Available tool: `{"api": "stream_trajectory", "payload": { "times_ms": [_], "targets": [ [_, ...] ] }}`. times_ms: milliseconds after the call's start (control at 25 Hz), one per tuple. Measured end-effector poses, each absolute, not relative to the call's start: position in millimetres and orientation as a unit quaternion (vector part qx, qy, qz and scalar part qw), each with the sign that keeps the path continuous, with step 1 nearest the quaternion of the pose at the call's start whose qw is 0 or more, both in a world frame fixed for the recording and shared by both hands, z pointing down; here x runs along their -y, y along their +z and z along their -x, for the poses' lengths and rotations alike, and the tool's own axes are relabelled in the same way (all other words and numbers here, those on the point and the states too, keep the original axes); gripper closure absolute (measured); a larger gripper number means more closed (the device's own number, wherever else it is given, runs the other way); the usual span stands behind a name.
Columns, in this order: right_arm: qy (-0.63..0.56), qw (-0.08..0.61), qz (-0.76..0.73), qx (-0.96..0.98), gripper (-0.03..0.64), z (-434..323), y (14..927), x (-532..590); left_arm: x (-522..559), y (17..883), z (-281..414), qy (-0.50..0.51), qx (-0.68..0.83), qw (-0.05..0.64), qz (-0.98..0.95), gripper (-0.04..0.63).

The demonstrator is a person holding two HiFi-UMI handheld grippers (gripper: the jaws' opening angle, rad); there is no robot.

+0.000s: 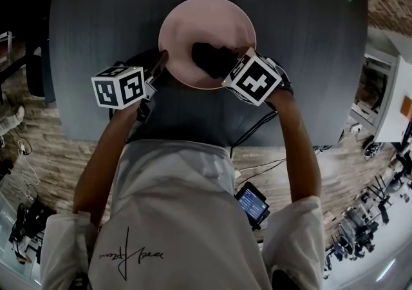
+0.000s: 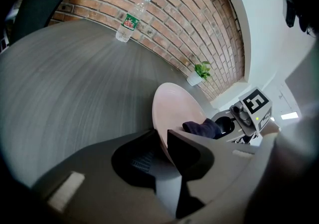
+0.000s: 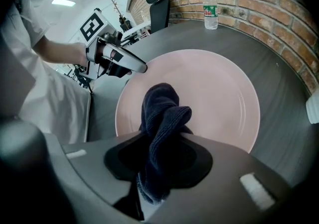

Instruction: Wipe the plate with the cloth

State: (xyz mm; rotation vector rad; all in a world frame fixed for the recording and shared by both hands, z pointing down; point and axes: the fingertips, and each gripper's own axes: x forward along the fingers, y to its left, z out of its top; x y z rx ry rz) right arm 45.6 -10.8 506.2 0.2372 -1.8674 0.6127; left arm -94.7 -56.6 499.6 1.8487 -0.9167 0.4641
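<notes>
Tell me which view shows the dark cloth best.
The right gripper view: the cloth fills its centre, clamped by the right gripper over the plate. The head view shows a dark patch partly behind that gripper's marker cube; the left gripper view, a small piece past the plate's rim.

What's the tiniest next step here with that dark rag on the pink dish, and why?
Probably sweep the right tongs and the cloth they grip across the plate, toward its bare far side. The cloth sits bunched in the near half, most of the pink surface lies uncovered, and the left tongs clamp the rim, so the plate should hold steady.
</notes>
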Motion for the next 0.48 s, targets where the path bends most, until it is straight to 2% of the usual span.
{"api": "stream_trajectory", "payload": {
  "times_ms": [480],
  "targets": [
    [0.235,0.564,-0.121,0.782,0.503,-61.5,506.5,29.1,57.3,500.9,94.1,0.194,0.376,0.49,-0.762,0.505]
  ]
}}
